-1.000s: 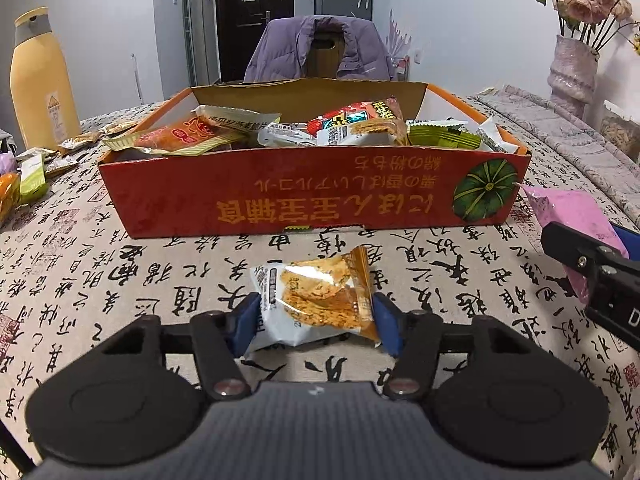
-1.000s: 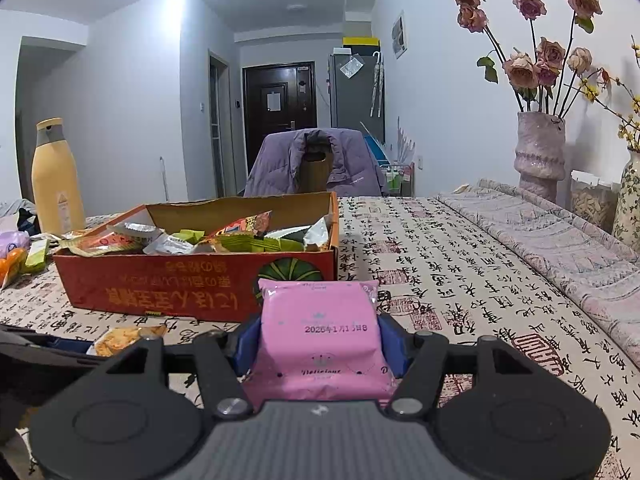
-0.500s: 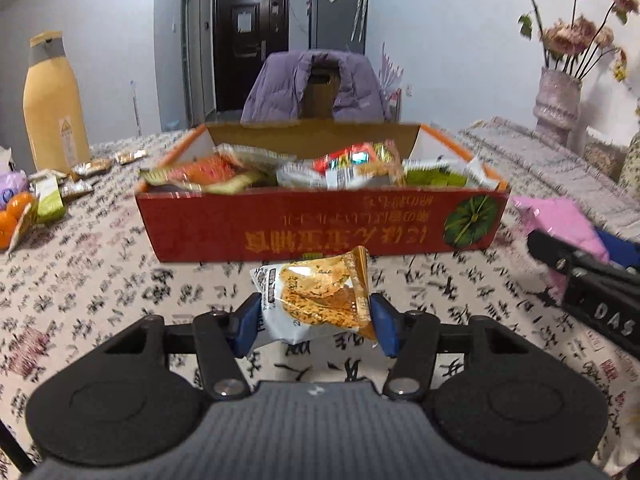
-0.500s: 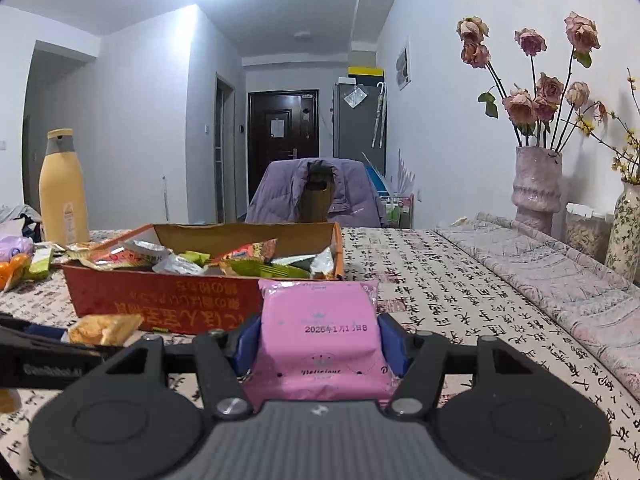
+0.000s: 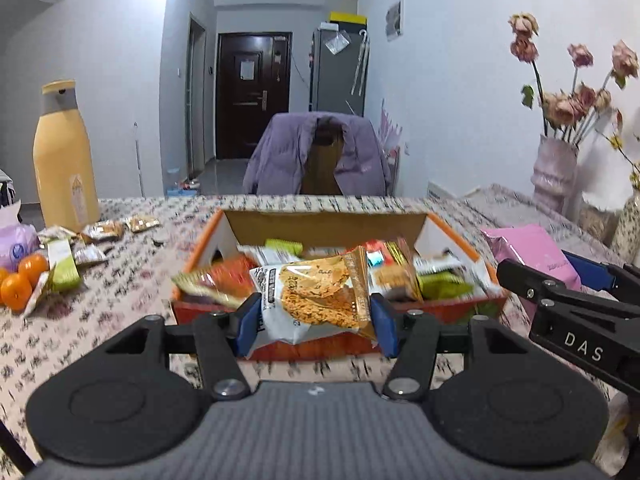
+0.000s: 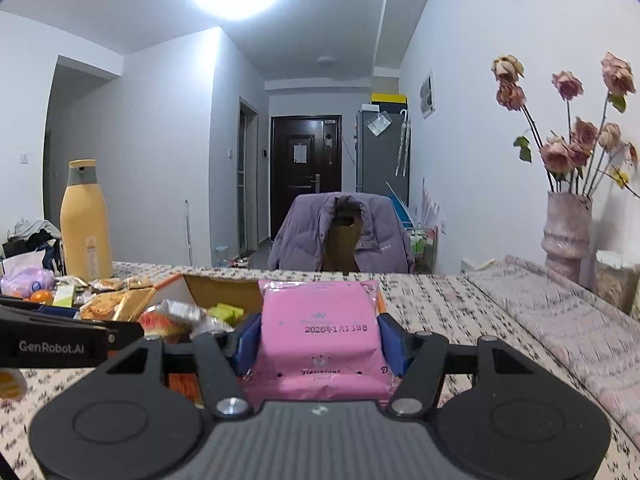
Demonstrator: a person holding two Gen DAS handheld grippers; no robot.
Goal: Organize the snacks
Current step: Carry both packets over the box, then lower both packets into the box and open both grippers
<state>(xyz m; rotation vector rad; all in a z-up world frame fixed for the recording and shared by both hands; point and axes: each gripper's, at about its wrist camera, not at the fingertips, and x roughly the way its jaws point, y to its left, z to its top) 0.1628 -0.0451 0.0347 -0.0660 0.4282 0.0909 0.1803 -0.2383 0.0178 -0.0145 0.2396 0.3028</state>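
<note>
The tablecloth (image 5: 120, 320) print is smeared by blur. The pink packet (image 6: 320, 336) hides the box's (image 6: 224, 292) right half; small wrappers (image 5: 104, 232) far left are unreadable.

"DAS" on right claw (image 5: 581, 280), "GenRobot.AI" on left claw (image 6: 100, 330)

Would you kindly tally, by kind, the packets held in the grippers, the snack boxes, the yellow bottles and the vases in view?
Held packets: 2, orange cracker packet in the left gripper, pink packet in the right gripper
snack box: 1
yellow bottle: 1
Vases: 2, pink vase, speckled vase
Total: 6
</note>
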